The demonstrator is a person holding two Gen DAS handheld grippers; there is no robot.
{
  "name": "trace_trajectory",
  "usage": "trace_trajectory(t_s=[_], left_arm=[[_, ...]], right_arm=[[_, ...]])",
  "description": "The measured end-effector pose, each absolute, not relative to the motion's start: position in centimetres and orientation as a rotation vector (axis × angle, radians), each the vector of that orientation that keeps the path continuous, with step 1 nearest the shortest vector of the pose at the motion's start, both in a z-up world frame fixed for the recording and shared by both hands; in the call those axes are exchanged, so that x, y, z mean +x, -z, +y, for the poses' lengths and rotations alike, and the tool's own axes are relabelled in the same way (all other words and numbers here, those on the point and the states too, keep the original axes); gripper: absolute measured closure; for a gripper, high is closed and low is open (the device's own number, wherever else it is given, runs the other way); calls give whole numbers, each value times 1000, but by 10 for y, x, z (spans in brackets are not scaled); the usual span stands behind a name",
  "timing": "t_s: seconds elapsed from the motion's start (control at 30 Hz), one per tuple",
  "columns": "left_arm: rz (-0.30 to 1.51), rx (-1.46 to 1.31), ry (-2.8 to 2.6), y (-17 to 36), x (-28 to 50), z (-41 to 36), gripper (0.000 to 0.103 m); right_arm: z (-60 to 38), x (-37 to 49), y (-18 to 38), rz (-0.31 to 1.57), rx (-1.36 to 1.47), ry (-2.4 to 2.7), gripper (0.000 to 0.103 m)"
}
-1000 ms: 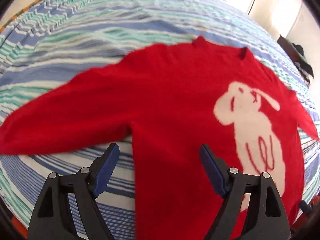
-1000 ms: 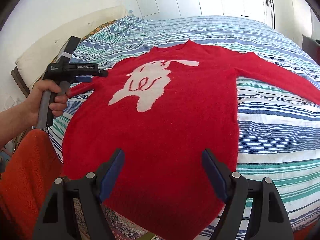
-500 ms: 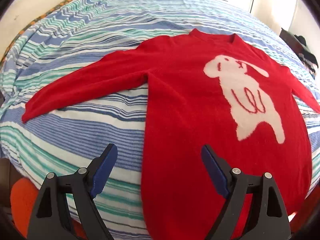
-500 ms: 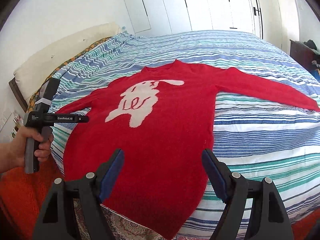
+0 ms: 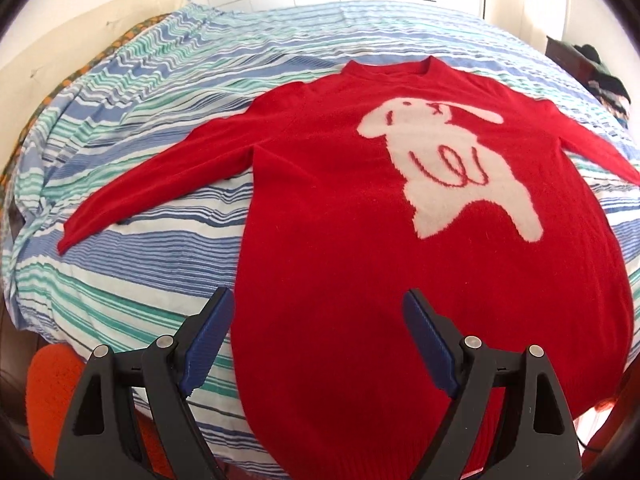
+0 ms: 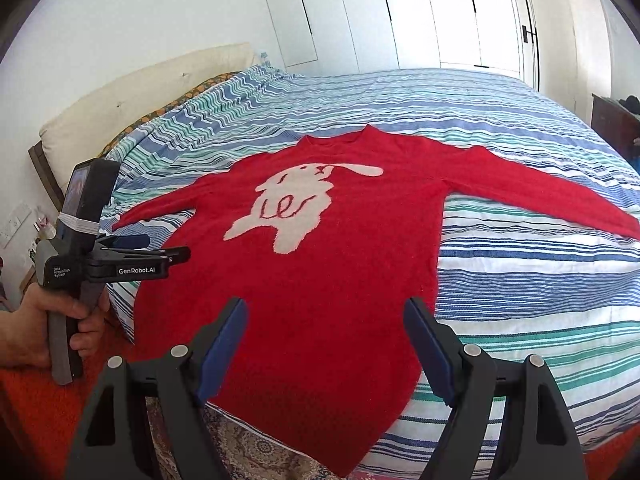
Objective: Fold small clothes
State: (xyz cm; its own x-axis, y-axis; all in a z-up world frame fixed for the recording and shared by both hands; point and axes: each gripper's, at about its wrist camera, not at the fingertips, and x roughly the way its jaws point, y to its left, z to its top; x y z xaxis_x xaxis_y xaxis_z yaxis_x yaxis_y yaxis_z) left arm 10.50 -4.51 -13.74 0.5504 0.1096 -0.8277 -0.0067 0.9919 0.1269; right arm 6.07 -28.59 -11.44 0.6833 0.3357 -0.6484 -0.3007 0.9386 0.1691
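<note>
Lying face up and spread flat, one red sweater point(image 5: 360, 264) with a white rabbit motif point(image 5: 448, 168), placed across a striped bedspread point(image 5: 132, 152), collar away from the cameras, both sleeves stretched outward, hem hanging over the near edge of the bed. Not yet folded.

Left gripper point(image 5: 316, 340): jaws apart, nothing between them, hovering above the lower left side of the body. Right gripper point(image 6: 324, 344): jaws apart, empty, above the hem. A hand point(image 6: 48, 328) holds the left tool at the bed's edge in the right wrist view.

Risks, judged:
- Hem overhangs; a pull on one side alone could drag the whole garment off the bed.
- Fuzzy knit is thick; a shallow pinch may catch only the top layer, leaving the back behind and giving a crooked fold.
- Soft bedspread may be nipped together with the sweater.
- Long sleeves may trail or twist if the body is folded first.

Legible writing: "GenRobot.AI" point(image 6: 137, 271) and "Data Acquisition System" on the left tool. None seen on the garment.
</note>
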Motion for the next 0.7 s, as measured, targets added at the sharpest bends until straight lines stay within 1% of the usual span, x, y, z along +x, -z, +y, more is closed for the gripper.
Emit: trace_trajectory(t_s=[0.17,0.23,0.3,0.5,0.6,0.7], left_arm=[[1037,79,-64,154,103,-37,16],[1060,64,-58,161,102,-33,11],[1064,39,-55,164,100,-28,9],[1007,-4,-50,154,96,-22,9],[1059,-15,-42,166,99,-18,9],[1086,-45,-34,173,99,-12,3]], right_arm=[[-283,61,117,748,34,-350,24],[-281,62,118,753,26,-348,24],[-278,64,121,762,17,-345,24],[-267,61,121,755,-54,-338,24],[-259,62,126,775,-89,-359,24],[-255,68,140,845,-103,-360,24]])
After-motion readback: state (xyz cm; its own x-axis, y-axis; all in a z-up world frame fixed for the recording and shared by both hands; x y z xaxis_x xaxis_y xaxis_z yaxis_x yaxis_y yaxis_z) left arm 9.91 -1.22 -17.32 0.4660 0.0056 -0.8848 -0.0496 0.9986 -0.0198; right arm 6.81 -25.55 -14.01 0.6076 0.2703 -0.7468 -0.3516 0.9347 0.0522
